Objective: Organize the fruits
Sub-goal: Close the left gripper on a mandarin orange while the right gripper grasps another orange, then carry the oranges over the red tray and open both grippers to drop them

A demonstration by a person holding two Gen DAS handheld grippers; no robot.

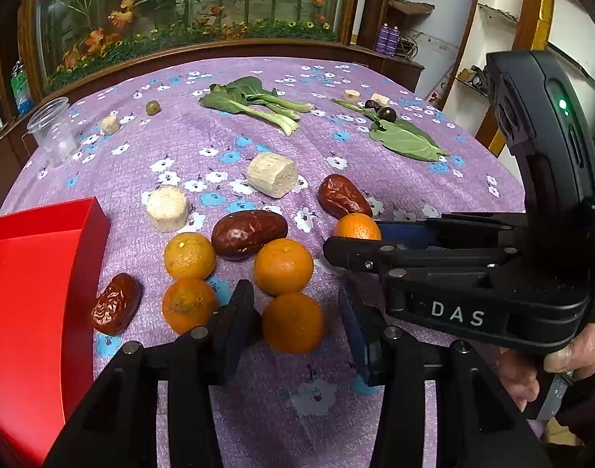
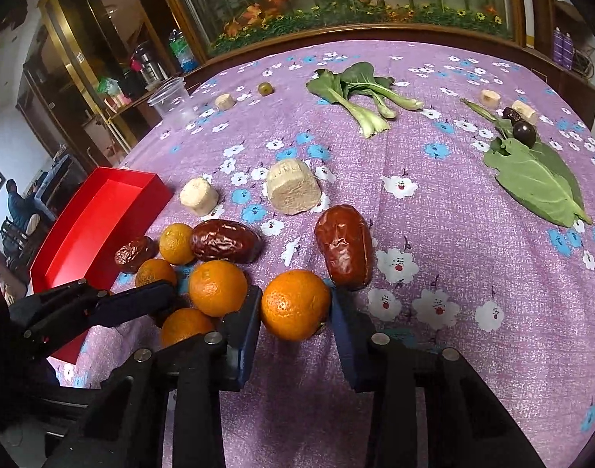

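Several oranges and three red dates lie on the purple flowered cloth (image 1: pixel 258 148) near a red tray (image 1: pixel 36 273). In the left wrist view my left gripper (image 1: pixel 297 323) is open, its jaws either side of one orange (image 1: pixel 293 321) with a gap on the right. My right gripper (image 2: pixel 295 308) is open, its pads close against another orange (image 2: pixel 295 304), also seen in the left wrist view (image 1: pixel 356 227). A big date (image 2: pixel 344 247) lies just beyond it. The right gripper's body (image 1: pixel 473 273) shows in the left wrist view.
Pale sugarcane chunks (image 1: pixel 272 173) (image 1: pixel 167 208), bok choy (image 1: pixel 258 103), a green leaf (image 2: pixel 539 183), dark round fruits (image 2: pixel 523 131) and a clear plastic cup (image 1: pixel 53 128) lie farther back. The red tray (image 2: pixel 102 218) stands at the table's left edge.
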